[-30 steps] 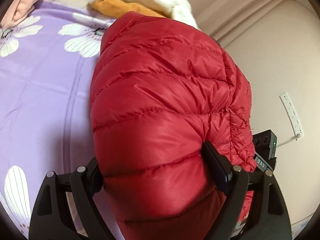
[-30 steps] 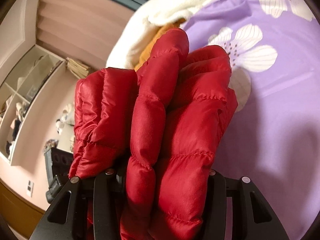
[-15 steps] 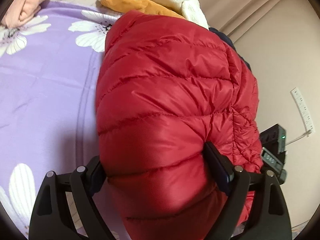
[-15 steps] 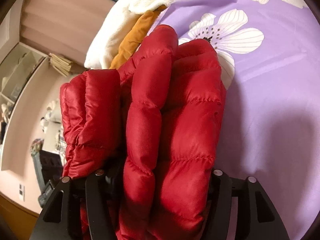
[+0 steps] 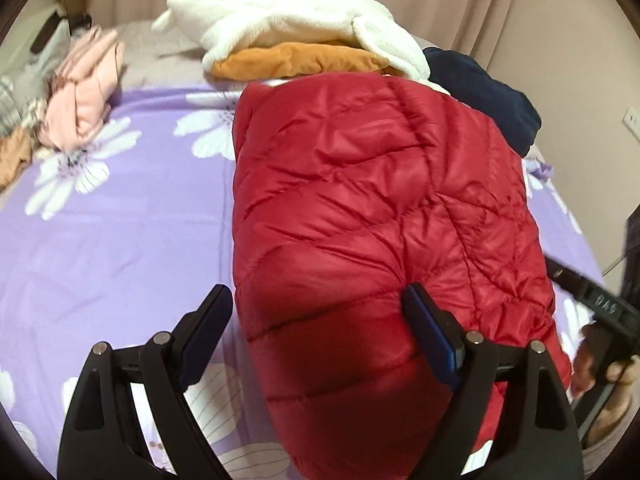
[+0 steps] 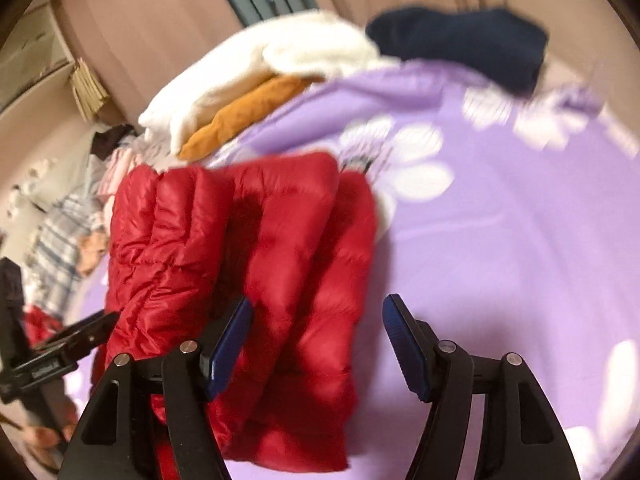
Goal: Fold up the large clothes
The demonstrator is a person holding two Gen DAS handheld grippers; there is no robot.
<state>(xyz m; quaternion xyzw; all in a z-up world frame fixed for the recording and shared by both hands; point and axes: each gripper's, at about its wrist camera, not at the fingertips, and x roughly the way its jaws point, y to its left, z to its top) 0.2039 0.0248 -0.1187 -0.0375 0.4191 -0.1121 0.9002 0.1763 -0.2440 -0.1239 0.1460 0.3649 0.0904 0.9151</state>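
Red and quilted, folded into a thick bundle: one down jacket [image 5: 360,208] lying on the purple floral bedsheet [image 5: 112,232], at 12 o'clock from both claws.

Compared with a second ago: no longer bulging up between the fingers and filling both views, but settled lower and flatter on the sheet, with far more of the bed on show. Both cameras drawn back and up from the bundle.

Left gripper [image 5: 316,294] released, spread as wide as before, with the near end of the jacket between its fingers; left pad just clear of the jacket's edge at 9 o'clock, right finger overlapping the red at 3 o'clock without visibly pinching it.

Right gripper [image 6: 317,302] released and opening, markedly wider than a second ago; left finger over the jacket's [image 6: 248,248] near corner, right finger well apart from it over bare sheet. Motion blur across this view.

Counted: one red jacket; two claws; beyond the jacket at 12 o'clock one white fleece [image 5: 288,12] on top of one orange garment [image 5: 300,60]; one navy garment [image 5: 484,92] at 1 o'clock; one pink garment [image 5: 84,88] at 10 o'clock. One hand [image 5: 616,376] at 4 o'clock in the left view, gripping the other tool's handle.
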